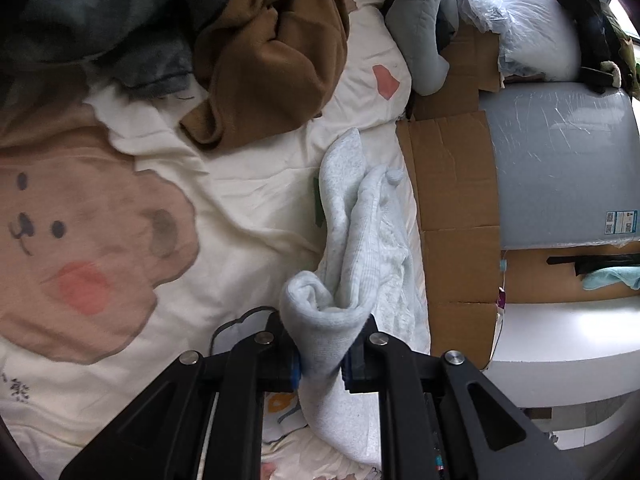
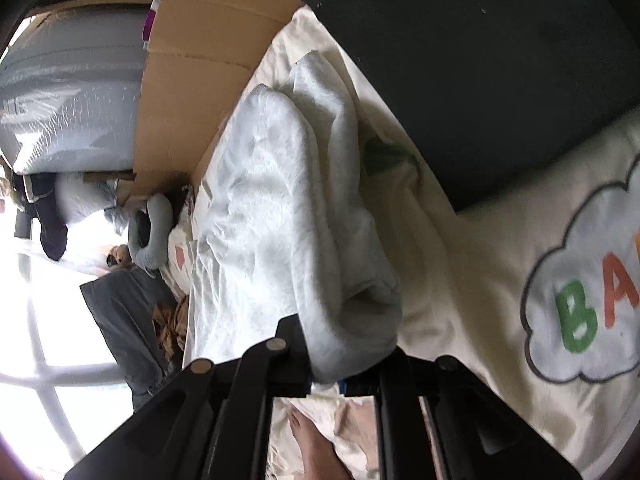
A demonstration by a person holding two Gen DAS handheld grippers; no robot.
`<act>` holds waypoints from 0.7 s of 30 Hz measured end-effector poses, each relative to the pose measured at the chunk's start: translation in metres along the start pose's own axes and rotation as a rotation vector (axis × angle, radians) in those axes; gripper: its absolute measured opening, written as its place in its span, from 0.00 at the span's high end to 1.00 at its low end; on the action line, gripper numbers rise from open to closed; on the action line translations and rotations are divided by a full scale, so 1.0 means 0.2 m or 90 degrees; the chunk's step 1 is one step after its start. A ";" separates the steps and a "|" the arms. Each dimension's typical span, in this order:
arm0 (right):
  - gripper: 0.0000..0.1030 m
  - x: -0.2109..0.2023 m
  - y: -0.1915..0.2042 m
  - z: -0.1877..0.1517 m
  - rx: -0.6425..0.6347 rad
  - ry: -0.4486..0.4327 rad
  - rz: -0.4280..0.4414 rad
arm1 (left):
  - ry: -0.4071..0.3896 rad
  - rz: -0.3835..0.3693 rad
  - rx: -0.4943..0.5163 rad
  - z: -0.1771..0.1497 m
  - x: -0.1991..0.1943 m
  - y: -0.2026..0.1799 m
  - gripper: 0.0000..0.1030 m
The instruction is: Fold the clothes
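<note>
Left claw (image 1: 322, 354) clenched on a bunched fold of the pale grey-white garment (image 1: 352, 232); cloth pinched between the blue-edged pads, one end hanging below the jaws, the rest trailing away along the bed toward the cardboard edge

Right claw (image 2: 326, 364) likewise clamped on the same kind of pale fleecy cloth (image 2: 288, 208) (inner side looks fluffy, outer side heathered); a rolled hem sits just above the jaws, fabric rising in thick folds beyond

Bed cover (image 1: 248, 184), cream, largest surface in both views; printed with a big tan bear face (image 1: 92, 240) with pink cheek in the left wrist view, and a cloud patch with coloured letters (image 2: 588, 312) in the right wrist view

Grey plastic-wrapped mattress or pad (image 1: 568, 160) beside the bed, past flattened cardboard (image 1: 452, 184) that runs along the bed's edge

Dark bulky shape (image 2: 480, 60) fills the upper right of the right wrist view; cannot tell what it is

Brown garment (image 1: 276, 48) crumpled at the far end of the bed, dark blue-grey clothes (image 1: 100, 20) heaped next to it

Grey plush item (image 1: 424, 28) near the cardboard, clear plastic bag of white stuffing (image 1: 536, 20) beyond

Bare foot (image 2: 316, 448) visible below the right claw, on the bed cover

Small pink patch (image 1: 386, 80) printed on the cover near the brown garment
</note>
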State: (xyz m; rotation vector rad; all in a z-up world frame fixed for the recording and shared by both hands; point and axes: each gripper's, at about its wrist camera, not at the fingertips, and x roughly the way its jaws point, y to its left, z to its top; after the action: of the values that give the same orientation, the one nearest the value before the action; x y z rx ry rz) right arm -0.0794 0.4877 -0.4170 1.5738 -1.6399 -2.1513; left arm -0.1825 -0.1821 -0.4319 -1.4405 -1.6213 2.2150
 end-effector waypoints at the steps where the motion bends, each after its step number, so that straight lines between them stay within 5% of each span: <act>1: 0.93 0.00 0.00 -0.02 -0.005 0.007 -0.005 | 0.001 0.002 -0.001 -0.01 -0.02 0.01 0.87; 12: 0.93 0.01 -0.09 -0.12 -0.019 0.033 -0.040 | 0.035 0.029 -0.007 -0.07 -0.09 0.17 0.87; 15: 0.92 0.03 -0.13 -0.12 -0.007 0.038 -0.042 | 0.059 0.070 0.030 -0.09 -0.02 0.21 0.86; 21: 0.81 0.03 -0.19 -0.14 0.010 0.046 -0.044 | 0.109 0.115 0.037 -0.11 0.01 0.28 0.80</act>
State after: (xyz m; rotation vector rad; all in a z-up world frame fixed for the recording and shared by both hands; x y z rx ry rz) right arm -0.0429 0.4822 -0.4470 1.7150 -1.6090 -2.0911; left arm -0.1427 -0.1899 -0.4755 -1.7688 -1.4141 2.1354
